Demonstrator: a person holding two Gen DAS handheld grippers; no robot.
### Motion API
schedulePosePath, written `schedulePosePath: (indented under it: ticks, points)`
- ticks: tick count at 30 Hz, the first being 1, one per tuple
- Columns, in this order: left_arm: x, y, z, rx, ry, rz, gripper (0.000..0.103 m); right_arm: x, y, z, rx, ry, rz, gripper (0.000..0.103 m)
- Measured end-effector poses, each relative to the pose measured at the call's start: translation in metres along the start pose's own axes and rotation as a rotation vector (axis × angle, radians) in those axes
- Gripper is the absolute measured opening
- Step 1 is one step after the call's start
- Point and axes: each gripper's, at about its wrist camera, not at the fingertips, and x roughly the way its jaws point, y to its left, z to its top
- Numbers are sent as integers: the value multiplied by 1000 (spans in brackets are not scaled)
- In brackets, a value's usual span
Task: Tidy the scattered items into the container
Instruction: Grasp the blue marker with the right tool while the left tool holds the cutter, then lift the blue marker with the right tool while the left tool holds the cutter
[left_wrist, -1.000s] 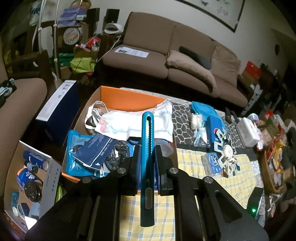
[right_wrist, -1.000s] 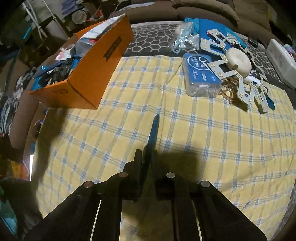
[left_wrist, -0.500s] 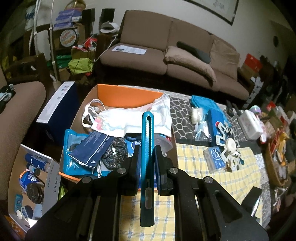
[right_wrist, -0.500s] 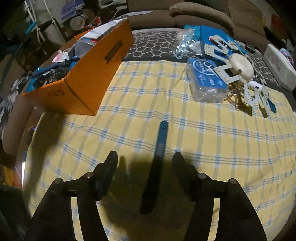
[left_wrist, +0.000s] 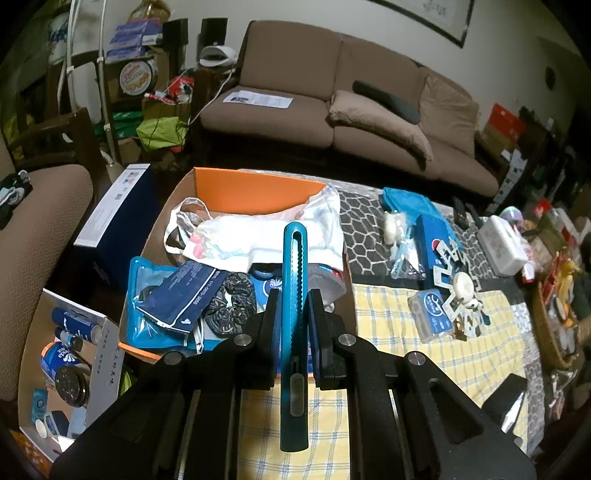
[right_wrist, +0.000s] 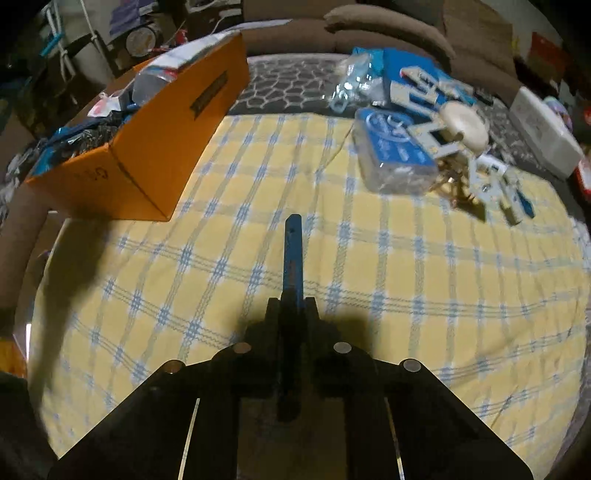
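My left gripper (left_wrist: 294, 295) is shut on a teal utility knife (left_wrist: 295, 266), which stands upright between the pads in front of the orange box (left_wrist: 255, 188). The box is full of bags, a white cloth and a scrunchie. In the right wrist view my right gripper (right_wrist: 291, 306) hangs low over the yellow checked cloth (right_wrist: 369, 277). Its jaws are closing, and a thin dark blue strip (right_wrist: 293, 254) sits between the pads and pokes forward. The orange box (right_wrist: 155, 147) stands at the far left of that view.
A clear case with a blue label (right_wrist: 395, 155), a white hinged gadget with a round disc (right_wrist: 461, 125), a plastic bag (right_wrist: 351, 88) and a white box (right_wrist: 543, 129) lie at the cloth's far right. A sofa (left_wrist: 332, 110) stands behind; an open carton (left_wrist: 55, 362) sits lower left.
The right jaws opened wide, leaving the blue strip on the cloth, then came together on it again. The left gripper kept its hold on the knife and barely moved.
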Motion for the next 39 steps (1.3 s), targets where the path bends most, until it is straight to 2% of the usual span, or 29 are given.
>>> schedulePosePath:
  ticks: [10,32,35,39]
  points:
    - [0,0,-1,0,-1,4,13,-17,7,6,1,-77,49,11]
    - [7,-3,-4,16,19,35,13,-56,5,11,9,-233,47,11]
    - [9,-3,-4,21,23,40,13,-57,3,12,11,-234,46,11]
    - [9,-3,-5,23,25,44,13,-44,2,10,28,-165,61,11]
